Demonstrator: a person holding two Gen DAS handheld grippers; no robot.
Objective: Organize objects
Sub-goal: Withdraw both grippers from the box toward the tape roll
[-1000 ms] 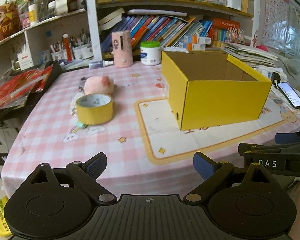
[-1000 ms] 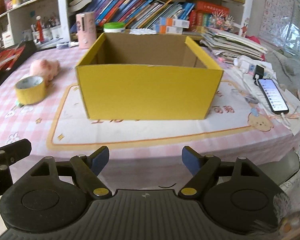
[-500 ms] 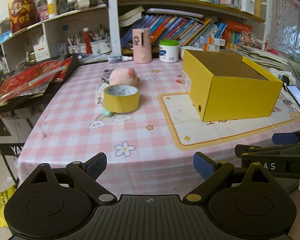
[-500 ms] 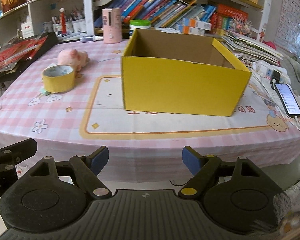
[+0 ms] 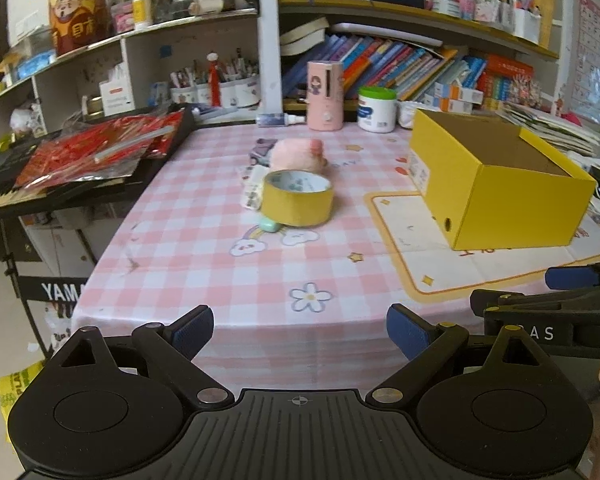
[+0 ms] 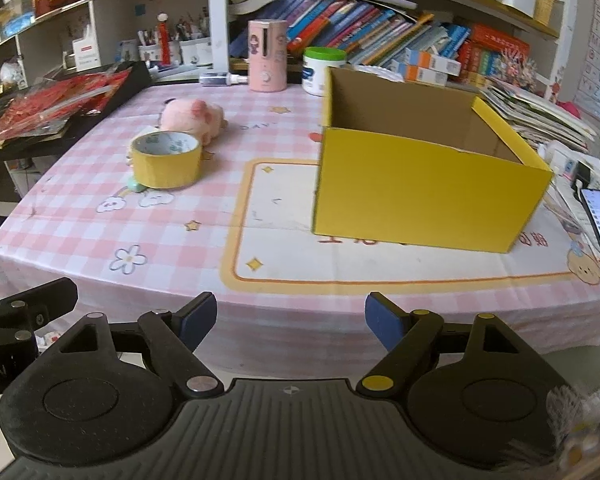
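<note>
**Tape roll lies ahead of the left tool; box ahead of the right**

Both tools hang off the near edge of the surface (image 6: 204, 240), short of everything on it. Left tool (image 5: 300, 330): jaws apart, nothing between them. Right tool (image 6: 291, 320): jaws apart, likewise empty.

Yellow tape roll (image 5: 298, 198) sits flat, its hollow core facing up, toward the left half of the surface and well in from the near edge. Pink plush toy (image 5: 296, 154) lies just behind it, toward the far edge, close enough that contact can't be ruled out. Something small and mint-green peeks from under the roll's near side; unclear what.

Open yellow box (image 6: 424, 172) stands on the right half, on the printed mat, mouth up, apparently empty.

Judgement: the roll lies almost straight ahead of the left tool, and off to the left for the right one, so the left hand is the better placed. The roll is wide; pinching one wall through the core looks safer than spanning it.
</note>
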